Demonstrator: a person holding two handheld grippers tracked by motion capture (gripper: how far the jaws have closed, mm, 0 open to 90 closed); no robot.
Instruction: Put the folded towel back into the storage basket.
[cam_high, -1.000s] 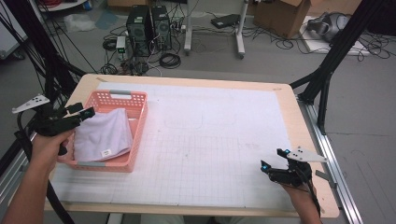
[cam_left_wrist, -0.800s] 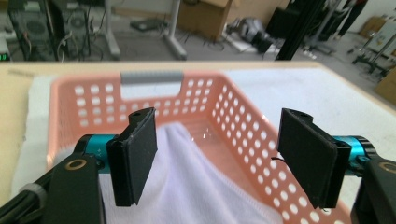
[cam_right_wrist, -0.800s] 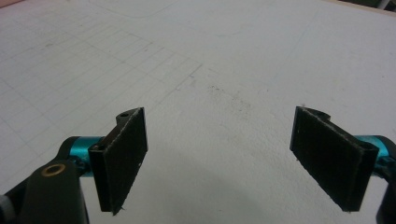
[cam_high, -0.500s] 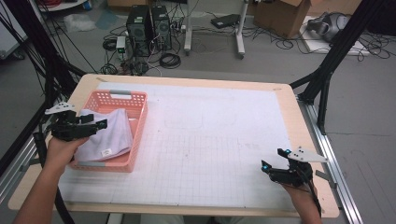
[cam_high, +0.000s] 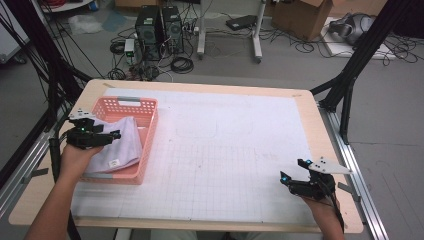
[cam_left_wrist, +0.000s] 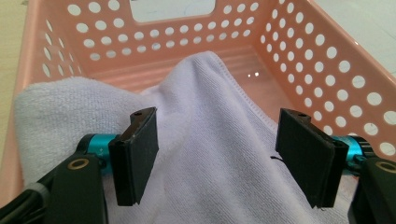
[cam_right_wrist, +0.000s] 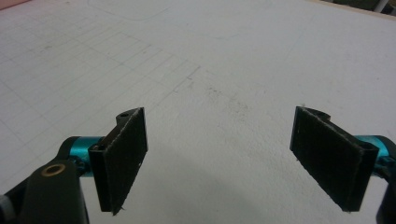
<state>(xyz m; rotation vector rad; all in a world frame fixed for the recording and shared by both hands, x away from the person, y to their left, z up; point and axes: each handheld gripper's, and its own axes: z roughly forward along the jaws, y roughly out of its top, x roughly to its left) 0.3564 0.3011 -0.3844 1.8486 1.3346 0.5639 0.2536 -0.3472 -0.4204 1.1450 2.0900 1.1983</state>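
- The left tool (cam_high: 112, 135) has moved from the pink basket's (cam_high: 150, 142) outer left edge to over the basket's near part.
- It has sunk toward the white towel (cam_high: 120, 145), its jaws wide astride a raised fold.

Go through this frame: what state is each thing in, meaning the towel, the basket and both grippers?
Towel: rumpled, lying in the basket, one fold humped up between the left fingers.
Basket: upright on the table's left side, holding the towel.
Left gripper: open, over the towel.
Right gripper: open, nothing between its fingers, over the white mat.
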